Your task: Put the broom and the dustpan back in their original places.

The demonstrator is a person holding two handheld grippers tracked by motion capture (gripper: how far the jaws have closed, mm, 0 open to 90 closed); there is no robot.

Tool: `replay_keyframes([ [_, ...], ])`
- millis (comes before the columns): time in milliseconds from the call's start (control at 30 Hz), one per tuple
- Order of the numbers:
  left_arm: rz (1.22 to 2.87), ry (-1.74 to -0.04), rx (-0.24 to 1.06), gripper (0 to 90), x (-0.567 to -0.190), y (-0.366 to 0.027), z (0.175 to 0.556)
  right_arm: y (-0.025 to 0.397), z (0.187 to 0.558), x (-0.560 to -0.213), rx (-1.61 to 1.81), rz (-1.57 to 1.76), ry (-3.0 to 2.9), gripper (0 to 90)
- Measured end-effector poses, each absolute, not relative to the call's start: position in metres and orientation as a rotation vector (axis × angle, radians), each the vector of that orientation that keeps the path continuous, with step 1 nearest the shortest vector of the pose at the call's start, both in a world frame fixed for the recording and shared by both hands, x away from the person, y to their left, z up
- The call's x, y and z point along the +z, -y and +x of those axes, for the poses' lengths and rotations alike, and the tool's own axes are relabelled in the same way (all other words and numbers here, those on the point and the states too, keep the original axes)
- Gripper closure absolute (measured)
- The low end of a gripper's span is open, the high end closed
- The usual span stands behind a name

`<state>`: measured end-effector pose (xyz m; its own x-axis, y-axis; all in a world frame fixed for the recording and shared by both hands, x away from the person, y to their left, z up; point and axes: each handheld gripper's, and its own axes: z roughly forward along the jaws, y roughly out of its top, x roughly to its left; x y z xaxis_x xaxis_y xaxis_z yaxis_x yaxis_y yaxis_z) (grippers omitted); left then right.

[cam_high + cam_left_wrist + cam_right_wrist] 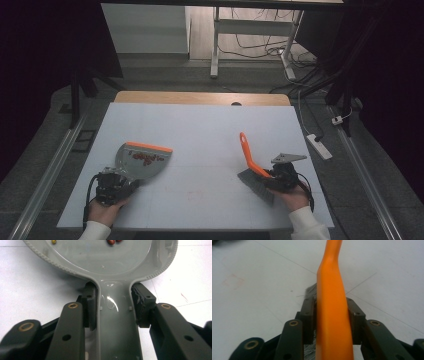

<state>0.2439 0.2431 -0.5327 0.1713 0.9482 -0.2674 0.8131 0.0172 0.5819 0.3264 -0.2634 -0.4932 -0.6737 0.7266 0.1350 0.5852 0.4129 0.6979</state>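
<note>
A grey dustpan [142,161] with an orange front lip lies on the white table at the left, holding several small red beans [145,158]. My left gripper [116,184] is shut on the dustpan's handle [115,315]; the pan [100,257] with red beans [113,242] spreads above the jaws. At the right, a hand brush [252,165] with an orange handle and grey bristles [257,184] rests bristles-down on the table. My right gripper [280,176] is shut on the orange handle [332,312], which runs up between the two pads.
The white table top [200,135] spreads between the two tools, with a wooden strip along its far edge. Beyond it stand a desk frame [216,45] and floor cables [305,75]. A white power strip [319,146] lies off the table's right side.
</note>
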Motion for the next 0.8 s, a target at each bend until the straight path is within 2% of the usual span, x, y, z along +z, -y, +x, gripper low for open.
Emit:
replay_keyframes([
  [133, 1.822, -1.650, 0.291, 42.7, -0.531, -0.245, 0.242, 0.266, 0.330, -0.496, 1.093, 1.187, -2.474, 59.9],
  [233, 1.827, -1.636, 0.297, 38.2, -0.530, -0.246, 0.240, 0.269, 0.333, -0.499, 1.082, 1.216, -2.475, 57.0],
  [600, 1.844, -1.618, 0.346, 32.0, -0.523, -0.250, 0.234, 0.276, 0.345, -0.507, 1.042, 1.299, -2.460, 47.4],
  [800, 1.886, -1.533, 0.384, 31.2, -0.516, -0.253, 0.229, 0.279, 0.348, -0.510, 1.006, 1.370, -2.430, 43.8],
])
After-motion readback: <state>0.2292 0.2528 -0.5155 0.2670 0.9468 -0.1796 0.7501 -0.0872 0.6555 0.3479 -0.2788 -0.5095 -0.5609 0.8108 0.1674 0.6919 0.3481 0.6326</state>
